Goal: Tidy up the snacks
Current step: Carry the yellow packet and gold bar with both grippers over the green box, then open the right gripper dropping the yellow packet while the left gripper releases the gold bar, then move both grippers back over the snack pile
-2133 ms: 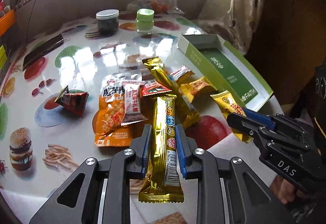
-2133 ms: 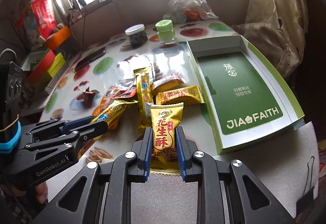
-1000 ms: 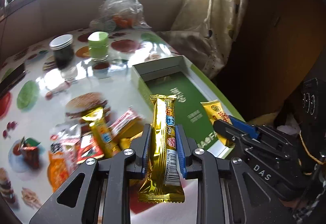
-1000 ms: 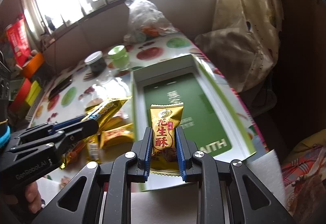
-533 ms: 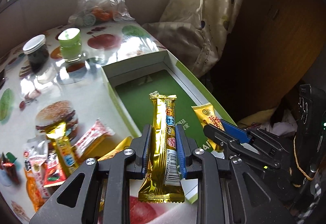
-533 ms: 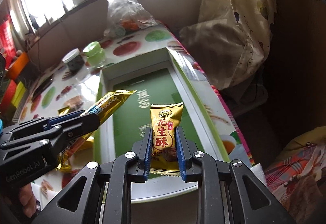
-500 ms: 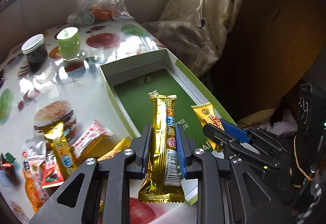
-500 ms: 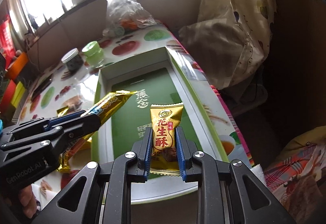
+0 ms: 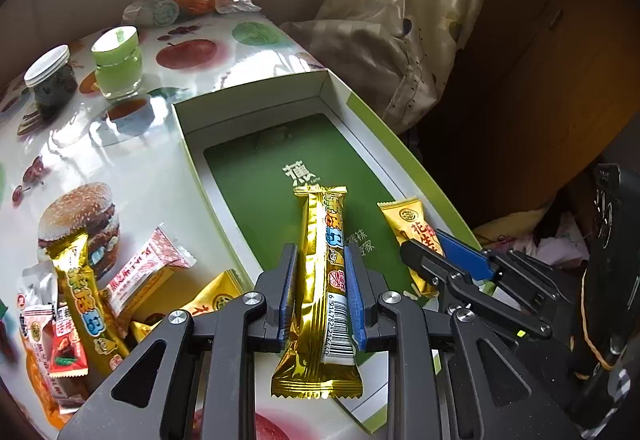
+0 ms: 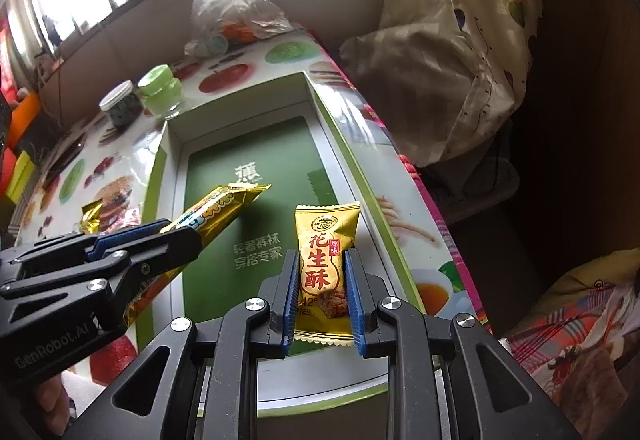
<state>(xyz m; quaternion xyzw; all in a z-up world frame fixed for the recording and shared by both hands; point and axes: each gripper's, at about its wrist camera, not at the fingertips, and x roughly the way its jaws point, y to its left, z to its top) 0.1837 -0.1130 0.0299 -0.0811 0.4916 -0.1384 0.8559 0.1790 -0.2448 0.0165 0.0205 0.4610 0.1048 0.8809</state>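
Snacks are over the green box, not yet in it: the left gripper clamps a long gold bar, the right gripper a yellow peanut packet. Best lower each near the floor, apart, before letting go, so neither catches the near wall.

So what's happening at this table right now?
A person is sorting snacks with two hand-held tongs. The left tongs grip a long gold snack bar; the right tongs grip a small yellow peanut-crisp packet. Both hang over the open green box, which holds no snacks yet. More snacks lie on the table.
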